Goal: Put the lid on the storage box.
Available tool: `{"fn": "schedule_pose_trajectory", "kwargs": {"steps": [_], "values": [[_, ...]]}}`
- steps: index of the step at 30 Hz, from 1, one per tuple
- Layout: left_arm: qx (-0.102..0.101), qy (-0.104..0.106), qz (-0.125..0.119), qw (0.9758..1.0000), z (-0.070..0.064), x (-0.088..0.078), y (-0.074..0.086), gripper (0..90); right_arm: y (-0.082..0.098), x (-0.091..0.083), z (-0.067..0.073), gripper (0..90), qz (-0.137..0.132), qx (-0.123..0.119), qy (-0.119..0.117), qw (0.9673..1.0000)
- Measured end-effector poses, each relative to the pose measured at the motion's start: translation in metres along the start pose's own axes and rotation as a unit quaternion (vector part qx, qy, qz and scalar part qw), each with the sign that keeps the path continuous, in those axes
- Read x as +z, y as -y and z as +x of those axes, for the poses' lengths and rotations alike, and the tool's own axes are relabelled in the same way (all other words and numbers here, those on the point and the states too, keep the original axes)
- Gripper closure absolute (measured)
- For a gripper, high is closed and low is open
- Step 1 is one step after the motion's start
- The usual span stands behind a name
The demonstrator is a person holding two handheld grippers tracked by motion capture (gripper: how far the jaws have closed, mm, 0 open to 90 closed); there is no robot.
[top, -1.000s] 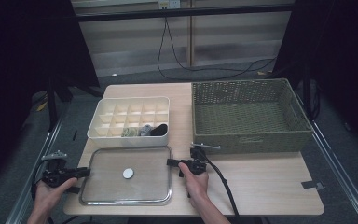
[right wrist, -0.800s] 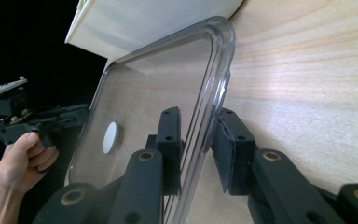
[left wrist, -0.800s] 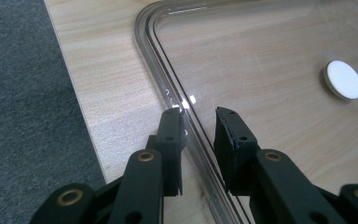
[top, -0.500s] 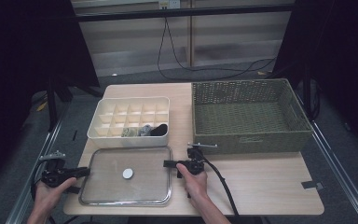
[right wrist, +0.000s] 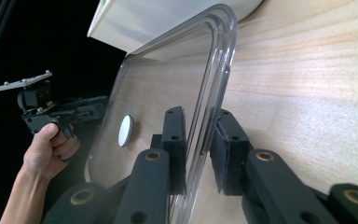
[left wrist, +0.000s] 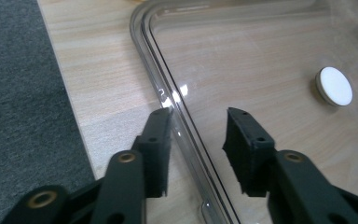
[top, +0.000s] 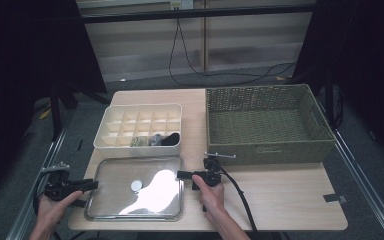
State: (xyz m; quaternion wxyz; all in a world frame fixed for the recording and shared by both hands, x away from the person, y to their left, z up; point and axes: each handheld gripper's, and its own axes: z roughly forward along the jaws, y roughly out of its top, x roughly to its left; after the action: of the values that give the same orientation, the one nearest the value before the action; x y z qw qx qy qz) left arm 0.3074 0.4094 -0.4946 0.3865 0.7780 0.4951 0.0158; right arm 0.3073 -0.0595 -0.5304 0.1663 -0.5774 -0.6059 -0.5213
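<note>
Each black hand-held gripper (top: 182, 174) has brass-ringed pivots, small jaw screws and a trailing black cable.

The high view is dim at its edges: the room around the table (top: 280, 195) sinks into near black, while light from above falls on the tabletop. A strong white glare patch sits on the clear lid (top: 155, 187), washing out its middle. That view is soft, with fine detail smeared. In the left gripper view the light is even and warm, with 2 small highlights on the lid's rim; the jaws at the bottom are slightly out of focus. The right gripper view has a black background at left.
</note>
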Motion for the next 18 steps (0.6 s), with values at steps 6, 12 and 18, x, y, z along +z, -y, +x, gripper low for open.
{"fn": "schedule_pose_trajectory", "kwargs": {"steps": [6, 12, 18], "values": [[-0.006, 0.007, 0.000, 1.0000, 0.000, 0.000, 0.000, 44.3, 0.000, -0.001, 0.001, 77.7, -0.002, -0.006, -0.007, 1.0000], [-0.010, 0.012, 0.000, 0.9999, -0.002, -0.003, 0.003, 37.3, 0.001, -0.004, 0.002, 78.1, -0.010, -0.021, -0.014, 0.9996], [-0.018, 0.023, -0.005, 0.9996, -0.002, -0.009, 0.011, 36.2, 0.001, -0.007, 0.005, 78.7, -0.014, -0.031, -0.021, 0.9992]]}}
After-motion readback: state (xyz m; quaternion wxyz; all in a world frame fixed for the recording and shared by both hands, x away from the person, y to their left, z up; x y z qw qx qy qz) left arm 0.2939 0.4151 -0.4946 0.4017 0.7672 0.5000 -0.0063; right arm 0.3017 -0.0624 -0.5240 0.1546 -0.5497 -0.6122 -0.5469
